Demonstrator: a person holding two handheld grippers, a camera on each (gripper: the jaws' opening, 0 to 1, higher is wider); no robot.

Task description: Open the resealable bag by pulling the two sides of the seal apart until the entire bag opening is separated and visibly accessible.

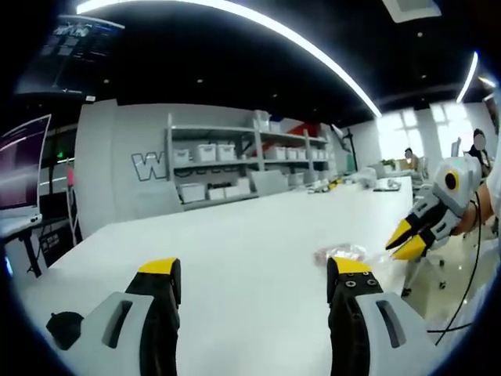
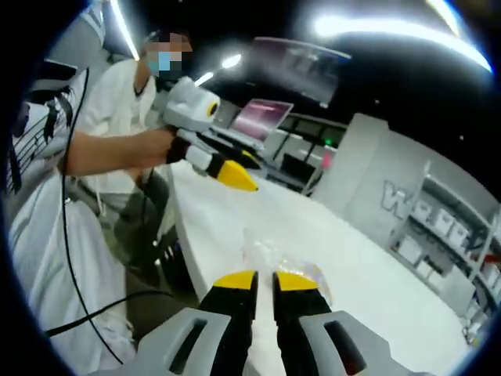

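Observation:
A small clear resealable bag (image 1: 341,253) lies crumpled on the white table (image 1: 235,235), near its right edge. My left gripper (image 1: 254,270) stands wide open low over the table, with its right finger just in front of the bag and nothing between the jaws. My right gripper (image 1: 401,243) comes in from the right, just beside the bag, its yellow tips together. In the right gripper view, the bag (image 2: 275,258) lies just beyond my right gripper (image 2: 265,280), whose jaws are shut with nothing in them. The left gripper (image 2: 241,174) hovers farther off, held by a person's hand.
Shelves with white bins (image 1: 227,153) stand behind the table. A monitor (image 1: 19,164) is at the left and a laptop (image 2: 260,117) sits on a far desk. The person (image 2: 109,117) stands at the table's edge, with a black cable (image 2: 70,235) hanging down.

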